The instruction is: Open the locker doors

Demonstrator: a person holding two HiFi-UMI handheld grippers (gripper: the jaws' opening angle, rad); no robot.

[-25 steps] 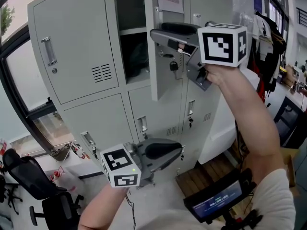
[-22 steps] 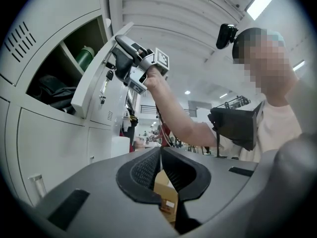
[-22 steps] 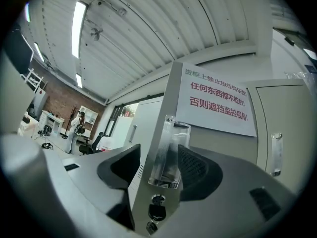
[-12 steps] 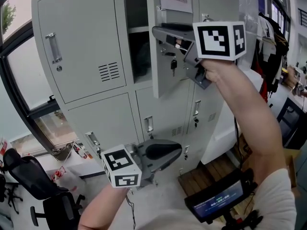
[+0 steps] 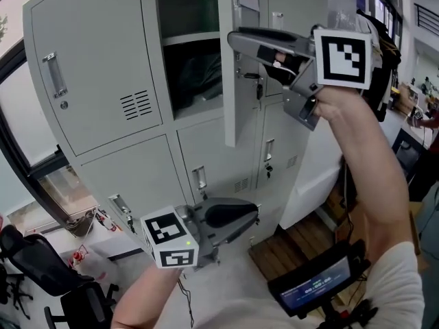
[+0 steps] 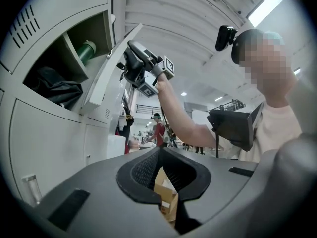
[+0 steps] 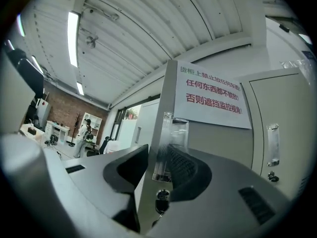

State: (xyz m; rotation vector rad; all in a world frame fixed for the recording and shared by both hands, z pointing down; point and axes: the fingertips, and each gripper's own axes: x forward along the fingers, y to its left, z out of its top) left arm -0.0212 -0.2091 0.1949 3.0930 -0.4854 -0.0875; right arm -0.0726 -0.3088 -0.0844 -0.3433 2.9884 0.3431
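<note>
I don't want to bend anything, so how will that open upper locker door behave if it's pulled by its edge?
The open door looks like thin sheet metal: probably light, swinging easily, maybe flexing. Its shiny handle could be slippery. The hanging key will likely jiggle.

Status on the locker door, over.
Right gripper jaws have just been closing, now clamped on the open locker door at its handle. Left gripper shut, empty, held low. Neighbouring doors closed; nothing seen blocking the swing.
</note>
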